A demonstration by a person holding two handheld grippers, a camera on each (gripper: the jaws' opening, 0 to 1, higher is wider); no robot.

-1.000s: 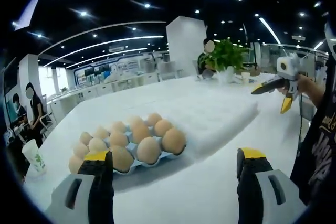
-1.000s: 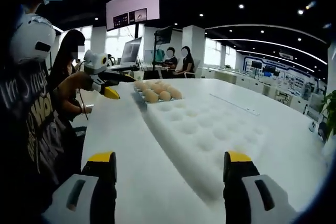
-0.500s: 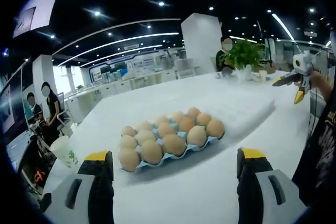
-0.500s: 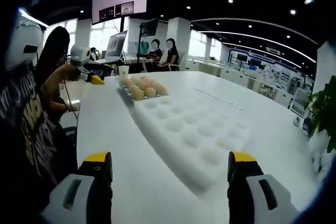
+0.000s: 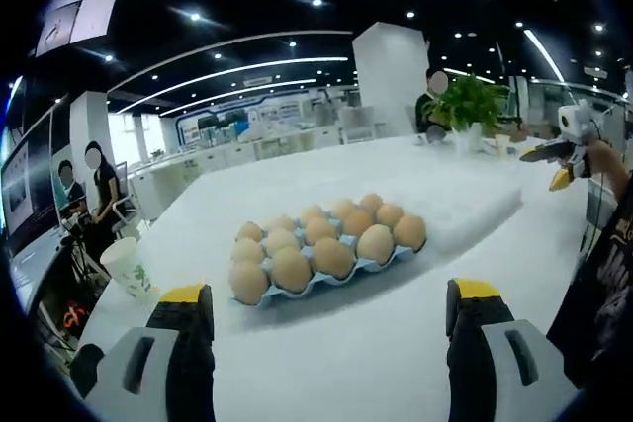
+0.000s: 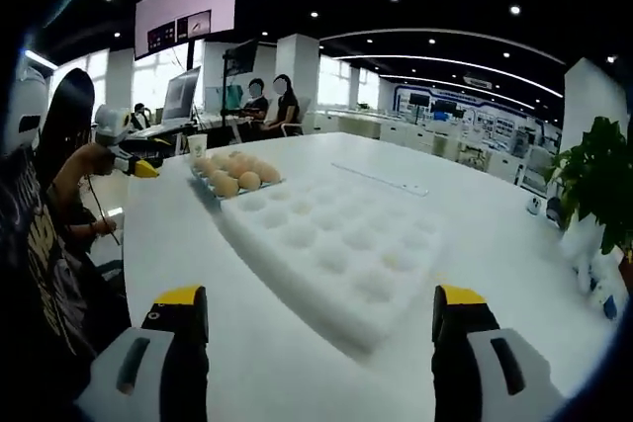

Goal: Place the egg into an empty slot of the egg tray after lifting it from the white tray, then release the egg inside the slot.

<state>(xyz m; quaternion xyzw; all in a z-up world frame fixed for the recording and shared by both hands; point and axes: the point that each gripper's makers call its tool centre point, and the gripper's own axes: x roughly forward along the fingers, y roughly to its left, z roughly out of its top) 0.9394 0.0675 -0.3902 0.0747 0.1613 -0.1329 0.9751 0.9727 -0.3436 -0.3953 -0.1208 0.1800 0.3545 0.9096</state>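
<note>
A blue egg tray with several brown eggs sits on the white table, centred ahead of my left gripper. That gripper is open and holds nothing. Behind the egg tray lies the white foam tray. In the right gripper view the white tray lies straight ahead, its round hollows bare, with the egg tray at its far left end. My right gripper is open with nothing between its jaws. Each gripper is also seen from the other: right gripper, left gripper.
A paper cup stands left of the egg tray. A potted plant stands at the table's far end and appears as plant on the right. A person's arm and dark shirt fill the left. People sit at desks beyond the table.
Both cameras have swung: the egg tray has come to the middle of the left gripper view, and the white tray sits more centred in the right gripper view. Both grippers stay open.
</note>
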